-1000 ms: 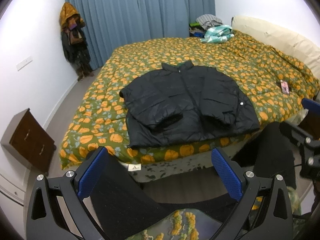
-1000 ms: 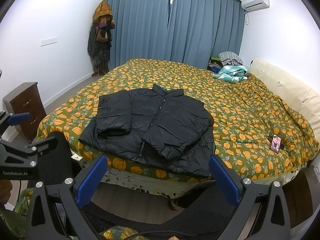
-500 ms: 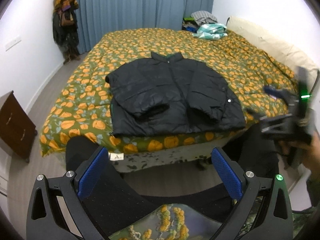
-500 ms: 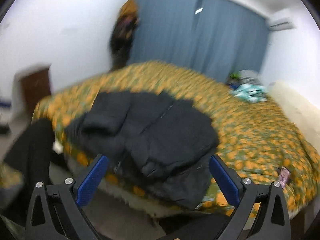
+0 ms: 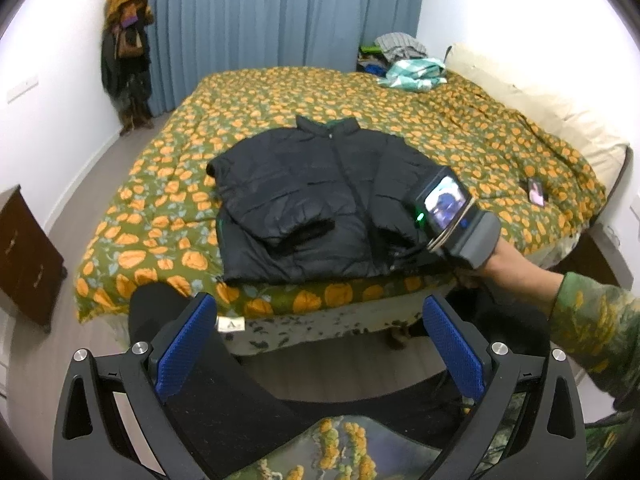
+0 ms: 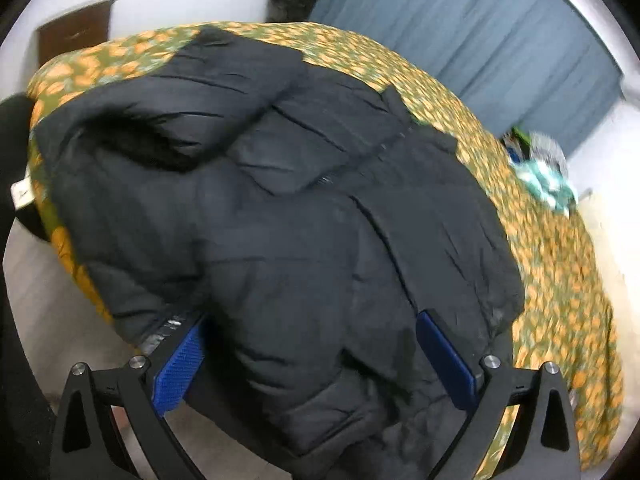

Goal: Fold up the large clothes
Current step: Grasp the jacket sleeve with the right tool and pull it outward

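While the left tongs (image 5: 320, 344) hang open short of the bed's foot, holding nothing, the right tongs (image 6: 310, 356) gape wide over the near hem of the jacket (image 5: 320, 204), blue pads (image 6: 180, 364) either side of the puffy black fabric without pinching it. That jacket lies front up near the foot edge of the bed (image 5: 160, 208), both sleeves folded across its chest, collar pointing away. Farther right on the quilt sits a phone (image 5: 536, 191); beyond, a teal cloth (image 5: 414, 74) is heaped by the pillow (image 5: 540, 116). Curtains (image 5: 272, 20) hang behind the bed.
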